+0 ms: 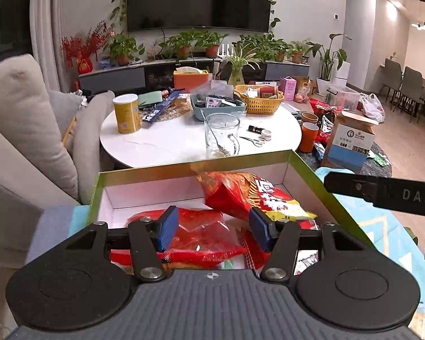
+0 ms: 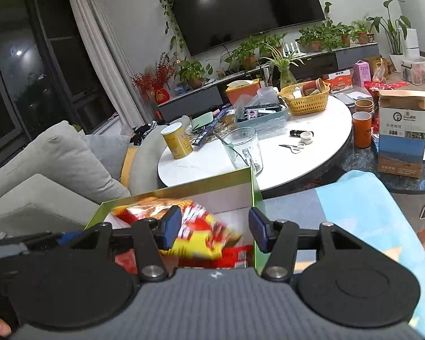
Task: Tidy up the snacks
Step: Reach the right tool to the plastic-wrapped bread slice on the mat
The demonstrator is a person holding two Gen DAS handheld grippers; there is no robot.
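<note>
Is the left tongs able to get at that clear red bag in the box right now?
Probably yes. The left tongs stand open just over the clear red bag, which lies uncovered in the open-topped box; the red-and-yellow snack bag sits behind it.

Snack bags [image 1: 249,198] in box [image 1: 144,175]

The box [image 1: 311,172] is green with a gold sheen on its rim and plain white inside, and it holds a red and yellow snack bag [image 1: 255,198] with white lettering, lying over a clear red packet [image 1: 201,235]; both grippers are black with blue pads [image 1: 168,228]. Behind it the round table [image 1: 170,144] is white with faint marbling and carries a yellow canister [image 1: 126,113], a yellow woven basket [image 1: 262,100], a teal tray [image 1: 218,107] and a clear glass mug [image 1: 221,134]. An orange cup [image 2: 361,129] stands by a brown, white and blue carton [image 2: 402,133], the cloth [image 2: 362,198] under the box is light blue, and the sofa cushions [image 1: 22,113] are pale grey.
</note>
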